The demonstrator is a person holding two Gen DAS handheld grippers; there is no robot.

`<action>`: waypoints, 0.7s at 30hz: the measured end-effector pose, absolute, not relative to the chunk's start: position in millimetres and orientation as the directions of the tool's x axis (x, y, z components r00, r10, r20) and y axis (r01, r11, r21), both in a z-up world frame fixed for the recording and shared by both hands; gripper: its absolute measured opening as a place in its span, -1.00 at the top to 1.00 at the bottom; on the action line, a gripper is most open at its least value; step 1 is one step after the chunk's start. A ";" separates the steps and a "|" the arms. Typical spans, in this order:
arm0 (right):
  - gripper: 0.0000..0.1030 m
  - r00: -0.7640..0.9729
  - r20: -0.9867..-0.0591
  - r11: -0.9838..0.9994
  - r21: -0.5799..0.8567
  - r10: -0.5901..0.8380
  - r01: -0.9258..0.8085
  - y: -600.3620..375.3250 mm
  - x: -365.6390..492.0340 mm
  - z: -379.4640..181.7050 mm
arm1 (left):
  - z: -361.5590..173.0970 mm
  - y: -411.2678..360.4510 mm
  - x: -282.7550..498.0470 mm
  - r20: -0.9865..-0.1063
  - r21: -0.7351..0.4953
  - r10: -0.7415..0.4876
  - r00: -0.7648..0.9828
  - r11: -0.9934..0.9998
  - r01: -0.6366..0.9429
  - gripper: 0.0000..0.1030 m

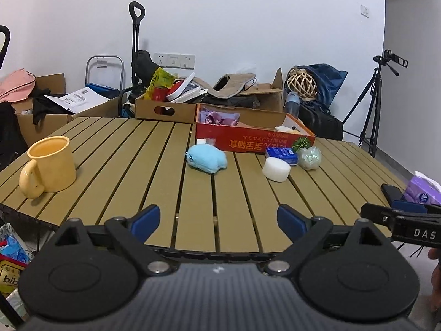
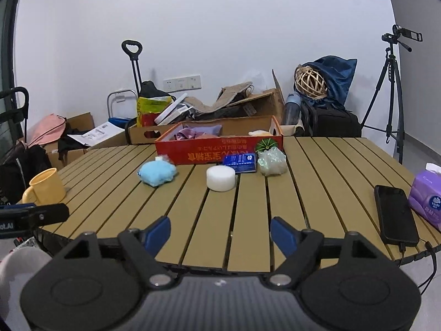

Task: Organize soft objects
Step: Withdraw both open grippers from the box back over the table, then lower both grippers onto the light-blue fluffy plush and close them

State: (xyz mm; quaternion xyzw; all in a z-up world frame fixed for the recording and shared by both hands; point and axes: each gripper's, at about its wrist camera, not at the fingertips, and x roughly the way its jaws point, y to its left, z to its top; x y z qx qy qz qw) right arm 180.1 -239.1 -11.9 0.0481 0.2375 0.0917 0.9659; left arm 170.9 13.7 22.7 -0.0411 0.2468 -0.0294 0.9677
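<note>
White wall behind, slatted tan table [image 1: 115, 165] with rounded edge, cardboard clutter past its far side. Left gripper [image 1: 219, 220] hovers over the near edge, jaws spread wide, nothing between the blue pads [image 1: 146, 220]. Right gripper [image 2: 220, 233] likewise spread, empty, over the near edge.

Ahead of the left gripper, slightly left of centre: fluffy light-blue plush [image 1: 206, 160], lumpy. Ahead and right of it: smooth white foam puck [image 1: 276, 168], short cylinder. Behind the puck a flat blue packet [image 1: 281, 155], glossy, and just beside that a crinkly pale-green mesh puff [image 1: 311, 157]. Red cardboard box [image 1: 256, 140], open top, sits beyond them at the far side, purple fabric [image 1: 219, 117] bunched inside.

Far left of the left gripper: yellow mug [image 1: 49, 167], matte, upright, handle toward the camera. Right of the right gripper: flat black phone [image 2: 395, 213] with cable, and purple soft tissue pack [image 2: 428, 201] just beside it.
</note>
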 end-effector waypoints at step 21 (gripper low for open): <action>-0.17 0.741 -0.503 0.889 0.343 0.445 -0.302 -171.3 386.9 -28.4 | 5.7 59.5 373.3 -0.589 -0.307 -0.070 0.805 0.941 -0.143 -0.75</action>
